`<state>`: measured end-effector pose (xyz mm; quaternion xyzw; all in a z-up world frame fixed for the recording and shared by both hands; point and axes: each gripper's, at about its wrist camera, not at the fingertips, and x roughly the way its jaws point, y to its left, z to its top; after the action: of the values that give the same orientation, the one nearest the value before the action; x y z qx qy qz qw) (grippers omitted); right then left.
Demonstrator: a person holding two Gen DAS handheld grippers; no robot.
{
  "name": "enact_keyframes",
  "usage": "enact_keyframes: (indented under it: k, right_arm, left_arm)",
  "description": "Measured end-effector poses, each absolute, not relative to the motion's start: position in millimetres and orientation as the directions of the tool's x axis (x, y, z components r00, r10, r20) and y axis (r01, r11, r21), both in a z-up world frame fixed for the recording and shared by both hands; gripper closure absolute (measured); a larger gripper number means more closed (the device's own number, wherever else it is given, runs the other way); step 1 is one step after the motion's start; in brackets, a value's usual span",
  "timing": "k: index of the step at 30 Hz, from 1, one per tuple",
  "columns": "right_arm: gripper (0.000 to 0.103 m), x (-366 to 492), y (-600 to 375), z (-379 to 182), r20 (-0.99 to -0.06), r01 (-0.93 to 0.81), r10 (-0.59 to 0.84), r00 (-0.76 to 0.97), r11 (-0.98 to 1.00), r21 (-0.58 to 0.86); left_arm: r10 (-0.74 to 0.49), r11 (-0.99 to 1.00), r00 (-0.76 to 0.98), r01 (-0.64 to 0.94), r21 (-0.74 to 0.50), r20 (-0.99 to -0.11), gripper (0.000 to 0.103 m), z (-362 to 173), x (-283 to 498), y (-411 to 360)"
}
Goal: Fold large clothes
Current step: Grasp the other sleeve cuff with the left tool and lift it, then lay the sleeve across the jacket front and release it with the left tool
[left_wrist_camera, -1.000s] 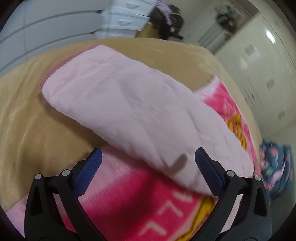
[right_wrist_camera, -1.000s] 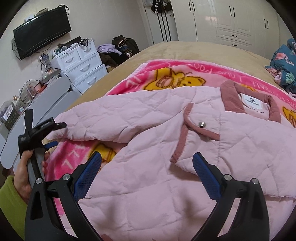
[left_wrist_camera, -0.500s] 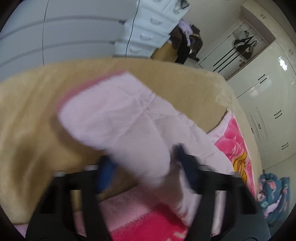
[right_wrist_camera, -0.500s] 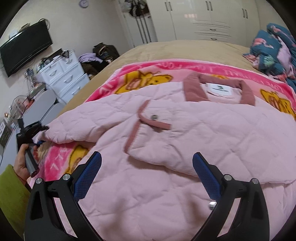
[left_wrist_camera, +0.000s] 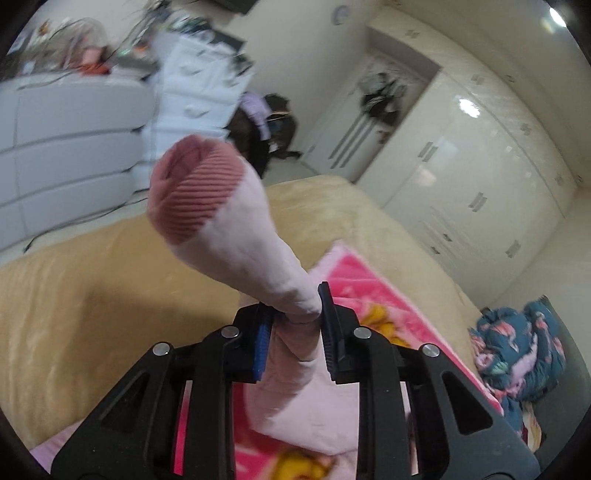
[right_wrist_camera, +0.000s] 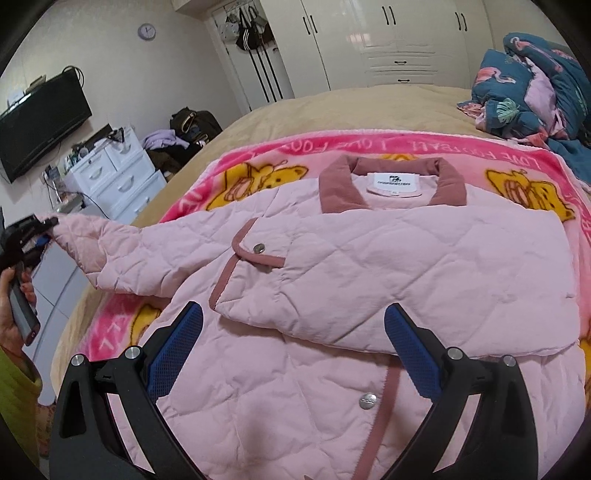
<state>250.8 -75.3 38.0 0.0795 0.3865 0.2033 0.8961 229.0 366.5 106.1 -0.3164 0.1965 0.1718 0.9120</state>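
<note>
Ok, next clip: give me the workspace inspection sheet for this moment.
Surface: bed with pink blanket spread on it.
Job's things: pink jacket lying flat, one sleeve lifted.
Clutter: bedding heap on bed corner.
Grippers: left hand-held gripper shut on sleeve; right hand-held gripper open above jacket.
Cables: wire by drawers.
Surroundings: wardrobe, TV, clock.
</note>
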Motion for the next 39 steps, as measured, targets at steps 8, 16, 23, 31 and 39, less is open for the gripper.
enact_keyframes:
  k: [8,16,23,31,39]
  right_arm:
    - [0.005,241.3,-116.0,48.8,-0.623,-0.271,0.437,0.648,0.898,0.347]
    - [0.005,232.3,-167.2,57.6,-0.590,-0.223,0.420,0.689,0.898,0.379]
    - [0.005,226.8,-209.8,58.6,-0.581,-0.163,0.386,0.717,0.903,0.399]
    - [0.005,224.3,-247.0,53.2,-0.581,-0.094,0.342,0.739,0.906,0.413]
    - [0.005,218.9,-273.0,49.2,-0.589,-0.048,0.302,0.750,0.912,0.408]
  left_arm:
    - [0.141,0.844,0.907,-0.320,-0.431,-0.397,0.087,159.1,242.2,289.3]
    - [0.060,0.903,0.931,-0.204,-0.377,-0.359,0.087,191.7,251.2,221.9]
    - [-0.049,0.935,0.934,-0.081,-0.344,-0.353,0.087,197.9,260.5,167.2]
    - [-0.205,0.949,0.908,0.093,-0.302,-0.364,0.093,192.2,270.2,93.1]
    - [-0.319,0.936,0.850,0.213,-0.281,-0.420,0.095,155.7,278.6,35.4]
